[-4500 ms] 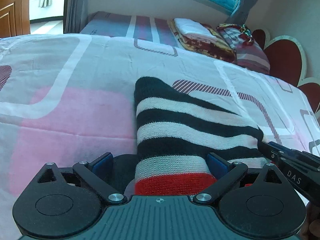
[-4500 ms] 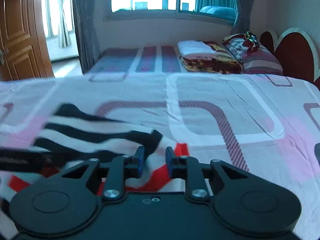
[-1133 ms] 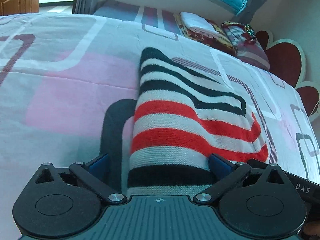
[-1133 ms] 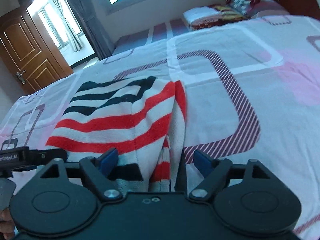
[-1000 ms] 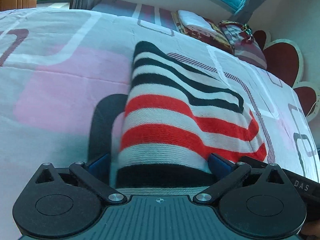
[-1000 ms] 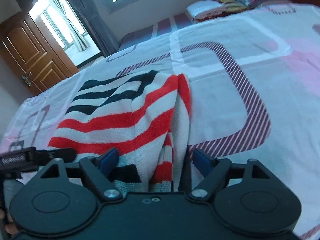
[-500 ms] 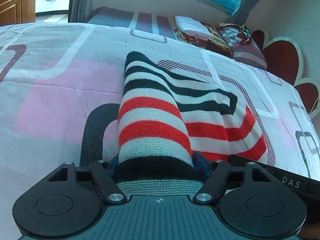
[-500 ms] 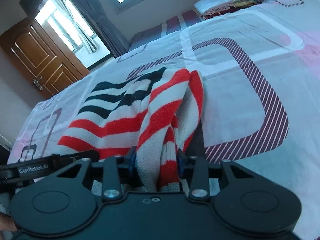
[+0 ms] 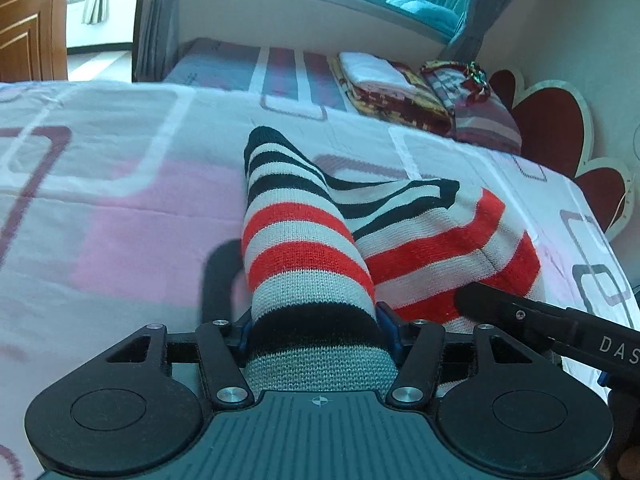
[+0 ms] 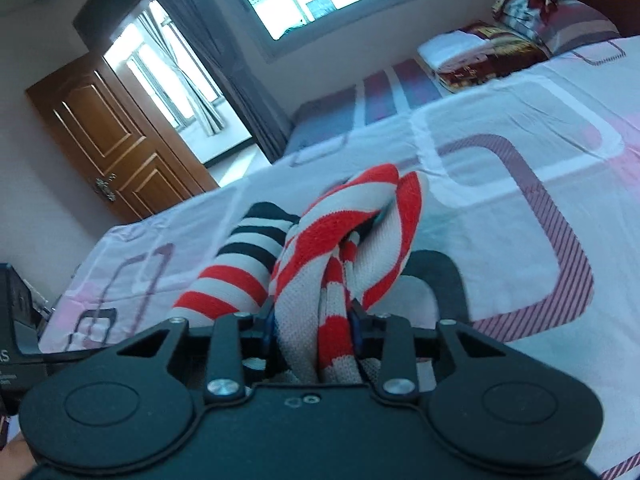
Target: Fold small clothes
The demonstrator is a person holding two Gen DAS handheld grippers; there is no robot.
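Your left gripper [image 9: 316,330] is closing its jaws on the near hem of the striped knit garment [image 9: 308,248], and the blue pads are already pressing into the black band on both sides, so the cloth is bunching up between them at six o'clock in the left wrist view. The garment is running away from you toward twelve o'clock, its black-and-white end lying on the pink and white bedsheet [image 9: 120,216]. At four o'clock your right gripper's black body [image 9: 560,324] is poking in beside the red stripes.

Over in the right wrist view, your right gripper [image 10: 314,326] is squeezing in too, its jaws narrow and clamping a gathered wad of the garment [image 10: 340,240], red and white folds rising up out of the pinch toward twelve o'clock. The cloth there is hanging clear of the sheet [image 10: 520,208] near the pads. At nine o'clock the left gripper's edge [image 10: 16,320] is showing. Folded blankets [image 10: 480,56] are sitting far off at one o'clock.
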